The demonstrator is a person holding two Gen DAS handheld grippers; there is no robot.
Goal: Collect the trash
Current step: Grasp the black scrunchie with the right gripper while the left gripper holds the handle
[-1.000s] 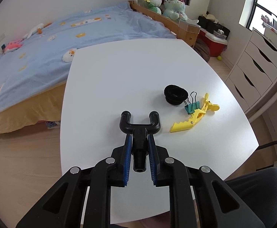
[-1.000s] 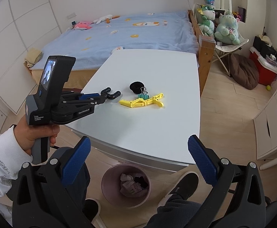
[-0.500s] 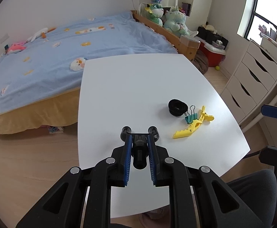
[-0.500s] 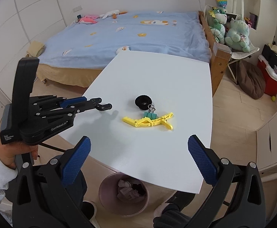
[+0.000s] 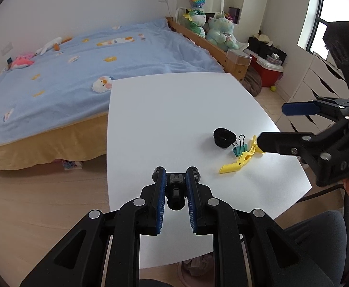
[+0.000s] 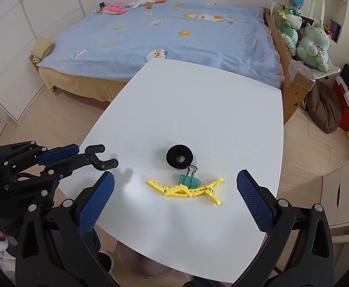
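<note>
Right tool: jaws spread wide, holding nothing, hovering above the near part of the counter. The yellow clip lies directly between its two pads in view, flat on the counter, with the green binder clip touching its far side and the black ring just beyond that. All three sit in one tight cluster.

Left tool: jaws nearly together, gripping a small black part with two prongs; it hangs over the counter's left side, apart from the cluster.

A bin shows partly under the counter's near edge.

Judgement: step in hand is the approach to the yellow clip. To do it well, descend straight and turn the tool so its pads close across the clip's narrow body, not along its length. Keep the far pad clear of the binder clip, or it may get dragged.
</note>
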